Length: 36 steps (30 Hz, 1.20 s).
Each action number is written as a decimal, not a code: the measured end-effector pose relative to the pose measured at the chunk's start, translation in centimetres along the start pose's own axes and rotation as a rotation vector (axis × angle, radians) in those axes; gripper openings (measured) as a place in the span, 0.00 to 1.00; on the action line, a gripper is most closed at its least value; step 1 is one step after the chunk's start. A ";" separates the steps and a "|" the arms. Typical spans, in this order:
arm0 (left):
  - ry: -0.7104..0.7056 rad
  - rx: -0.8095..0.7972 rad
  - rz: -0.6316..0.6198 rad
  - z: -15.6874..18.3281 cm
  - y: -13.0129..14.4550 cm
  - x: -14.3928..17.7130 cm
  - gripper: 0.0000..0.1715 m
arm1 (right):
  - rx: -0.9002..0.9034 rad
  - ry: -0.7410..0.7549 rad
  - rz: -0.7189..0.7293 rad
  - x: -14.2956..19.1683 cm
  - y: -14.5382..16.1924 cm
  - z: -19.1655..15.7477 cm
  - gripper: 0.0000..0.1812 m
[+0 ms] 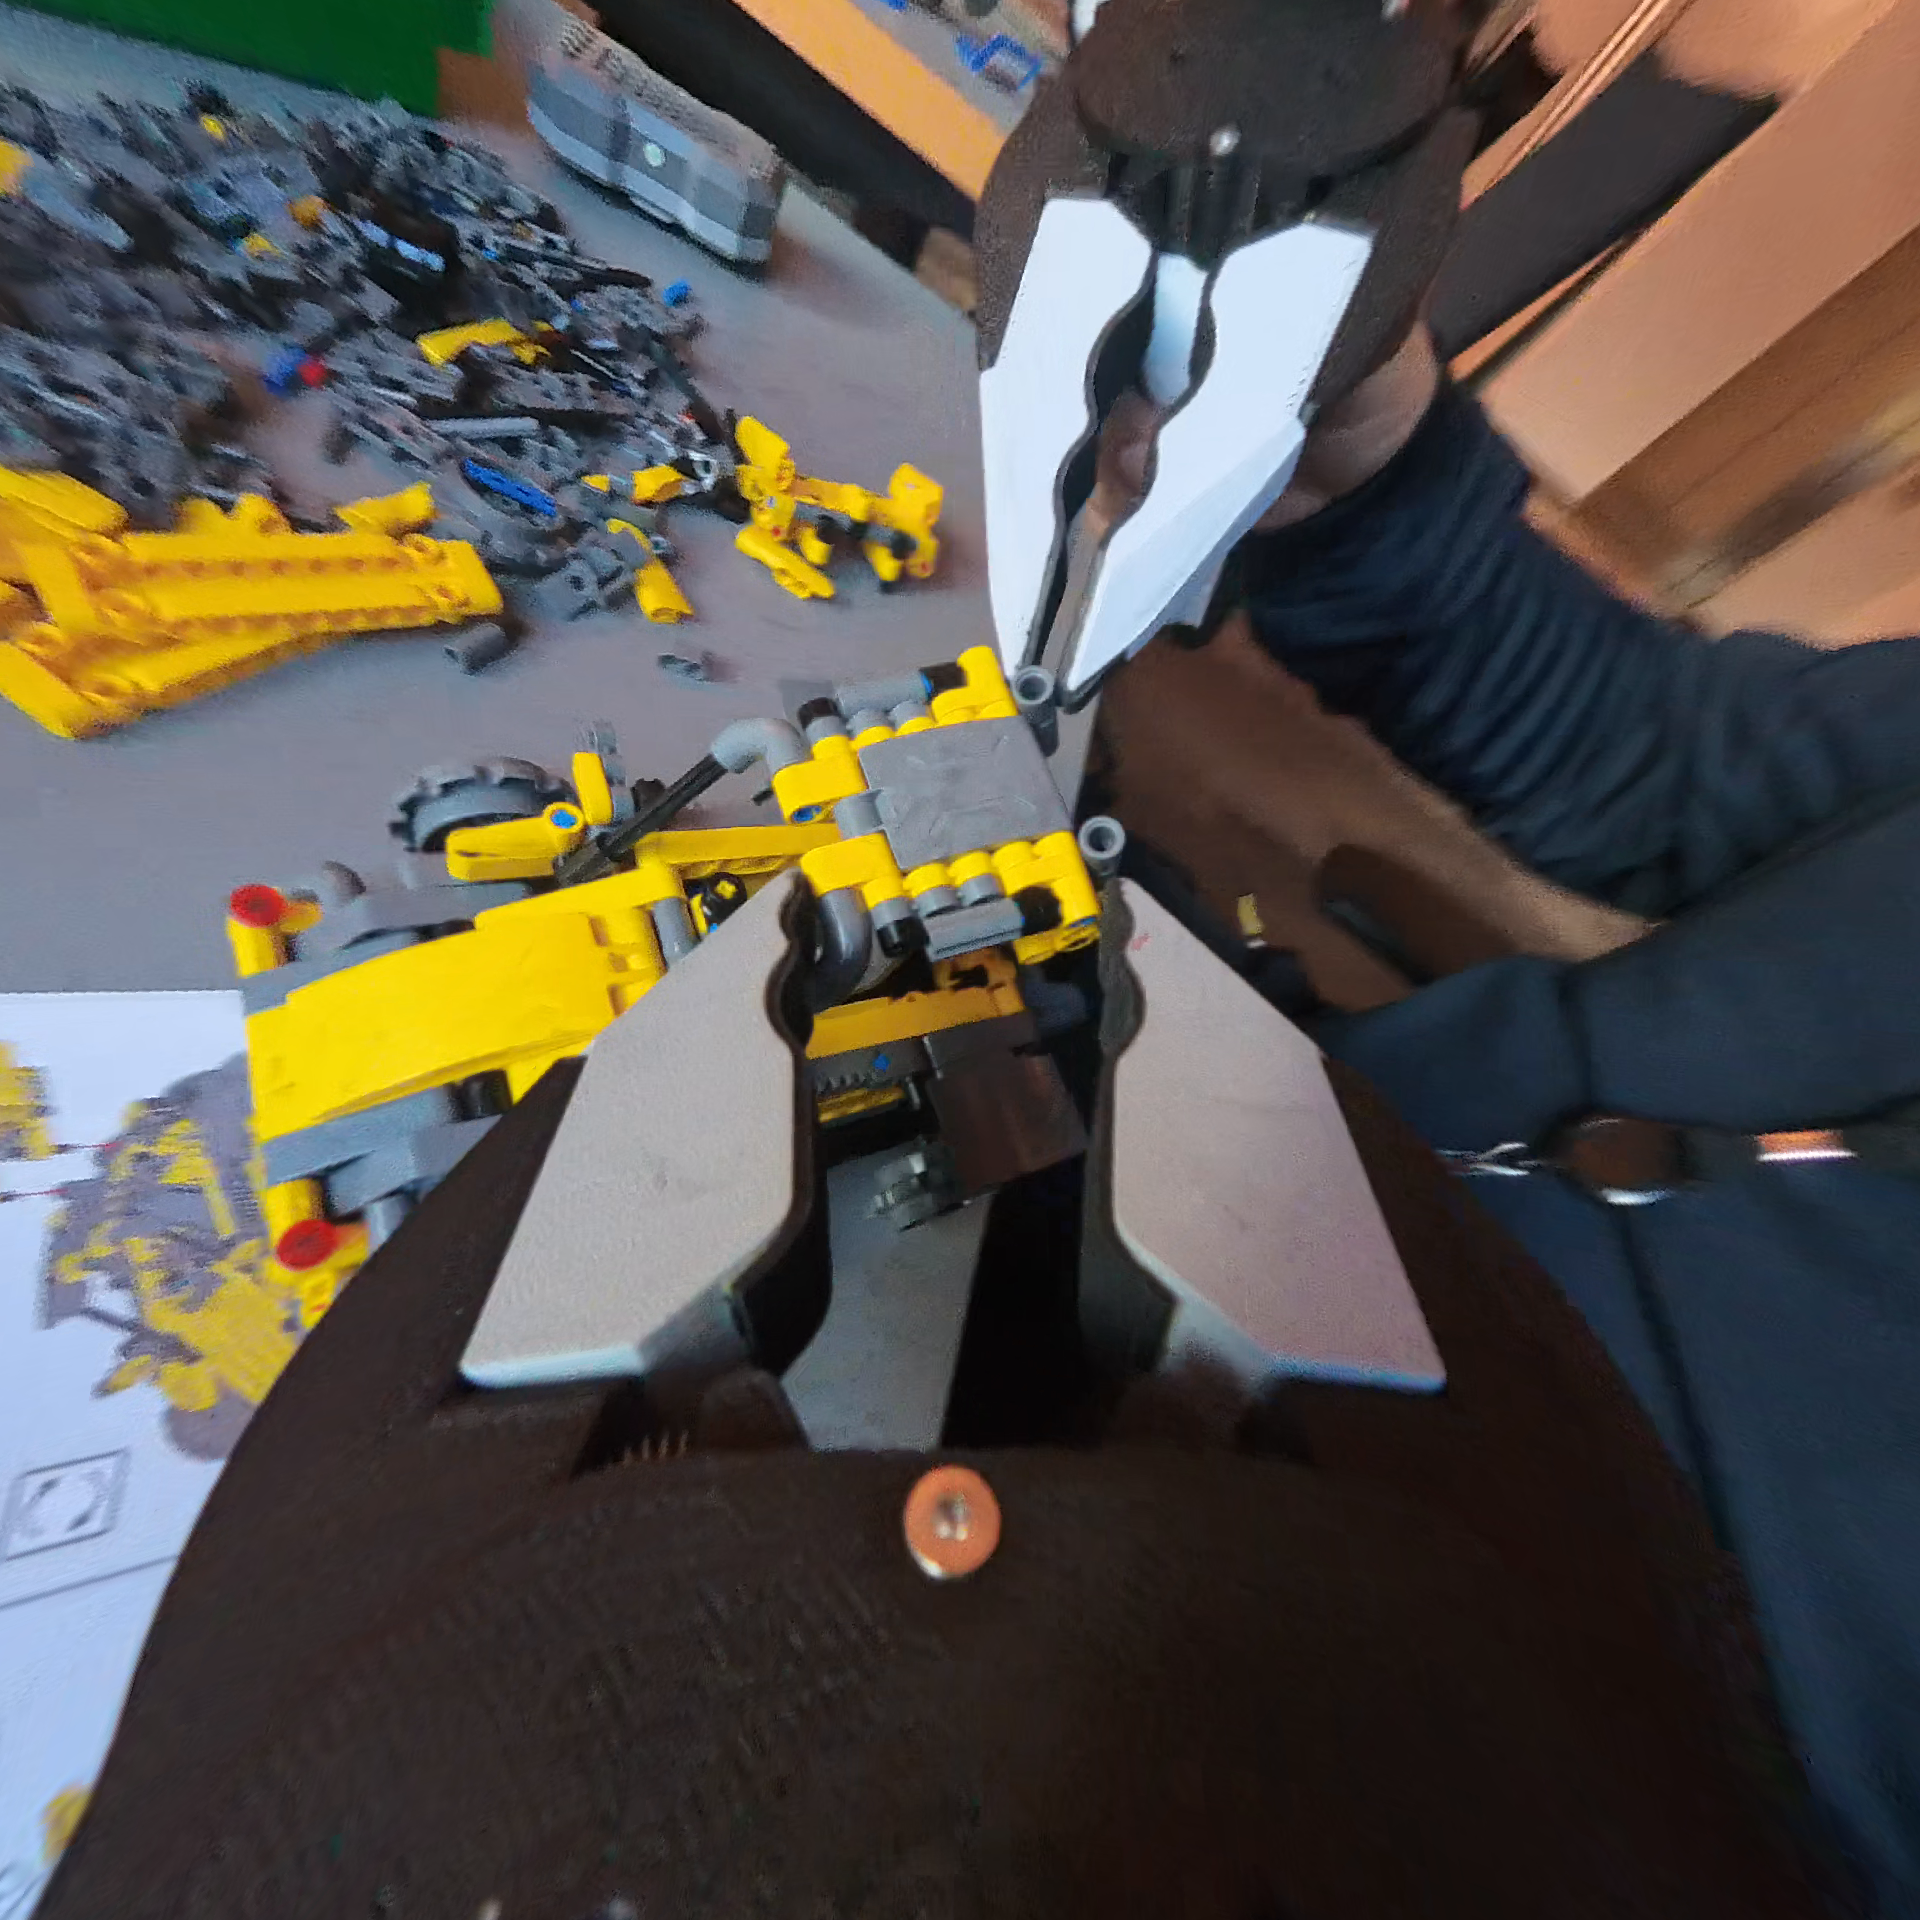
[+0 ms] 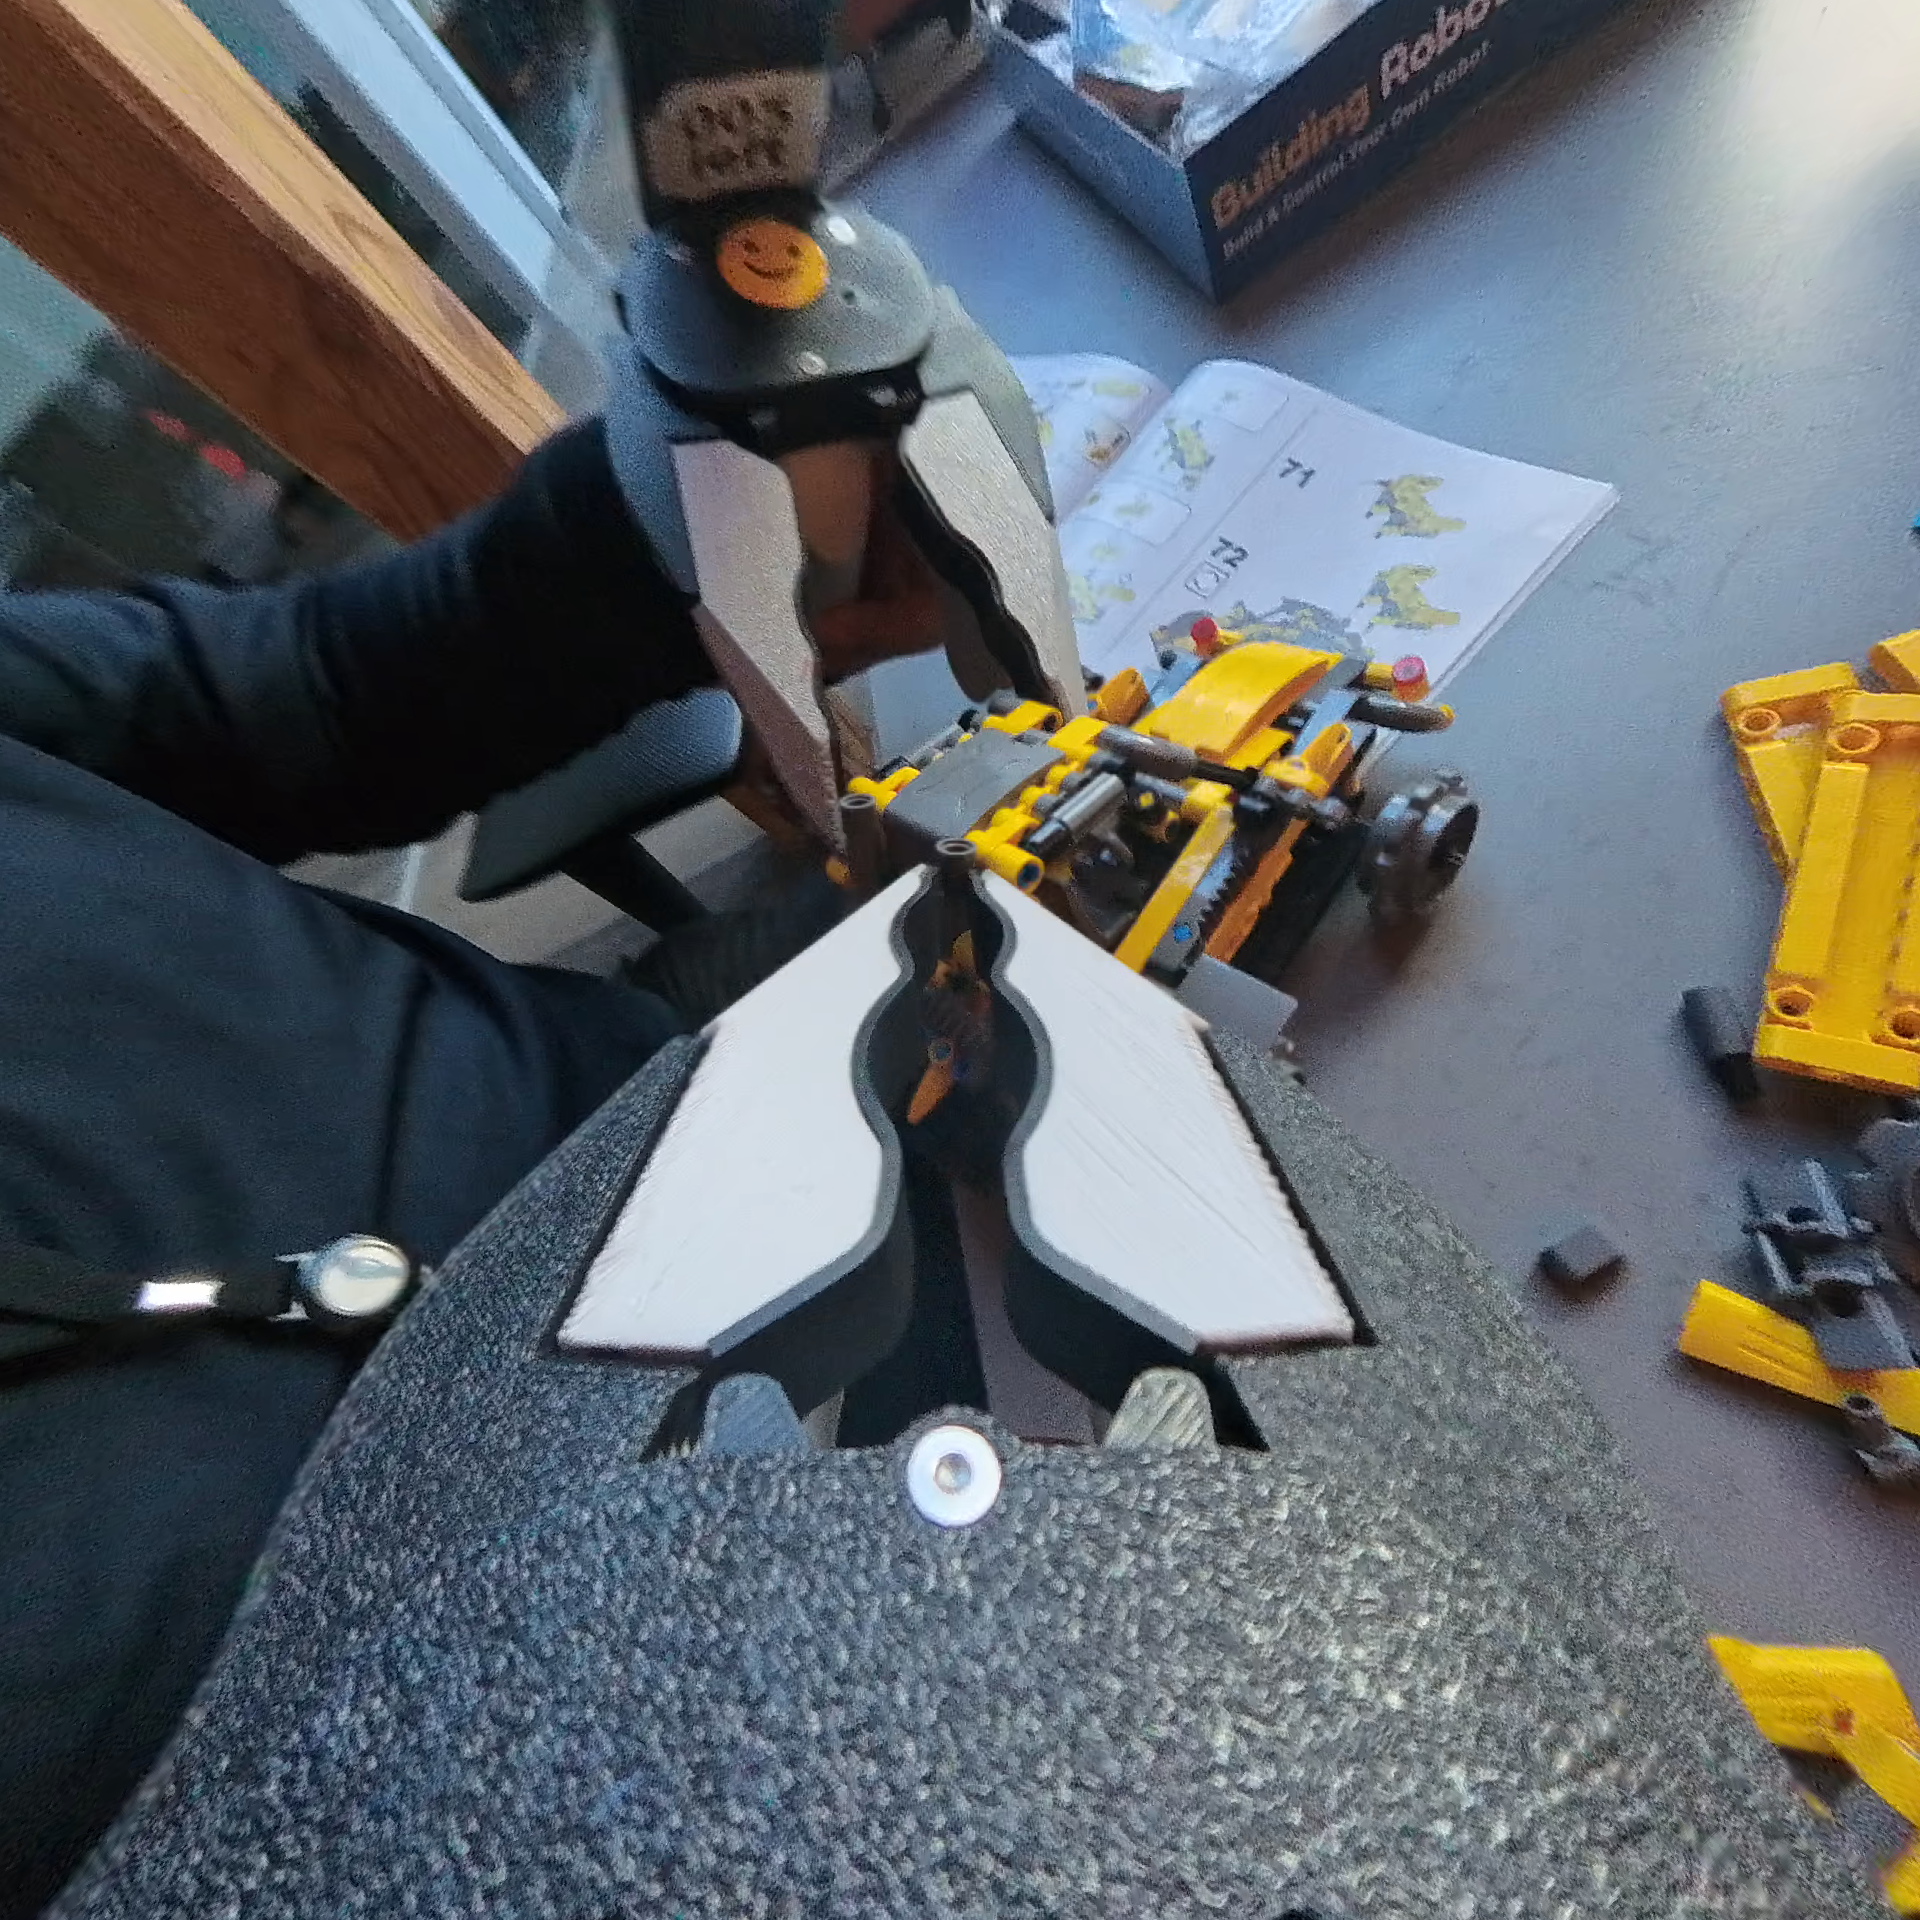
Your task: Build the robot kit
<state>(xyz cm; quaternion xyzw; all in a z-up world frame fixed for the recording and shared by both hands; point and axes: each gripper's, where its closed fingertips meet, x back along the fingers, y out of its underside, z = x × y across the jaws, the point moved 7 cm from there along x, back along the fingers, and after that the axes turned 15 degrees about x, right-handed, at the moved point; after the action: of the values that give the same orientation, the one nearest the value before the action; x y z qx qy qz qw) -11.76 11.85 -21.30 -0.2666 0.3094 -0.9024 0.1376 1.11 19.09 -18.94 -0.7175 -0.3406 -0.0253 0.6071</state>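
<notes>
A yellow and grey brick vehicle model lies on the grey table, and also shows in the right wrist view. My left gripper straddles the model's rear end, with both fingers against its sides; it holds the model. It is seen from the front in the right wrist view. My right gripper is almost closed, its tips pinching a small grey pin that stands at a rear corner of the model. It also reaches down from above in the left wrist view. A second grey pin stands at the other rear corner.
A pile of grey and black parts and a long yellow assembly lie at the far left. An open instruction booklet lies under the model's front, a dark box beyond it. Yellow panels lie to the right. Dark sleeves are close by. My two grippers' fingertips are within a few centimetres of each other.
</notes>
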 end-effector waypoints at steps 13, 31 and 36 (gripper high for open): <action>-0.032 -0.054 0.008 -0.4 -0.2 0.2 0.30 | -0.001 0.049 0.035 0.8 0.0 0.6 0.12; -0.361 -0.458 0.027 0.4 1.3 -1.0 0.30 | -0.001 0.115 0.149 1.0 6.8 0.0 0.16; -0.346 -0.432 0.050 0.2 1.2 -1.0 0.30 | 0.129 0.098 0.161 0.8 7.3 -0.7 0.20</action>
<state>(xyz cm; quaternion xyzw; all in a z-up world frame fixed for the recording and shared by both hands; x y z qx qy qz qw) -10.74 11.26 -22.31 -0.4323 0.4731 -0.7527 0.1507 5.75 18.57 -24.64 -0.6997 -0.2529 0.0104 0.6681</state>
